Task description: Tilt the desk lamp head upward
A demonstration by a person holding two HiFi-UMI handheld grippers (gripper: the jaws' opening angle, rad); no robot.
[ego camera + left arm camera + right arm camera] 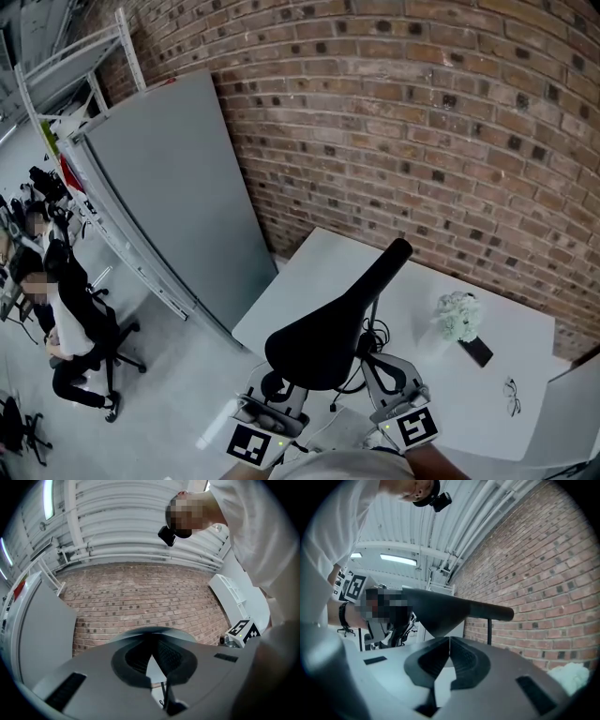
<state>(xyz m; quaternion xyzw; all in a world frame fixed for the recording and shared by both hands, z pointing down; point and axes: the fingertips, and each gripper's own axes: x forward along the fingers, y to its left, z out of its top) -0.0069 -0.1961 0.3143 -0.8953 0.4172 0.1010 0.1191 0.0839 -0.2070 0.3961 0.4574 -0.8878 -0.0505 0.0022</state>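
Lamp head [330, 330], black and paddle-shaped, stands tilted over the near left part of the white table [534, 375] in the head view. Its narrow end is raised toward the brick wall [422, 141]. That view alone shows a white flower bunch [459, 316], a dark phone [476, 352] just beside it, and a pair of glasses [512, 397] nearer the table's edge. It hides the tips of the left claw [277, 398] and the right claw [389, 375], both low under the head's wide end.

The right gripper view shows the head from below and the side. There the right claw's jaws are pressed together just beneath the head with nothing between them; whether they touch it I cannot tell. In the left gripper view the left claw's jaws are likewise closed and empty, pointing up at the brick wall.
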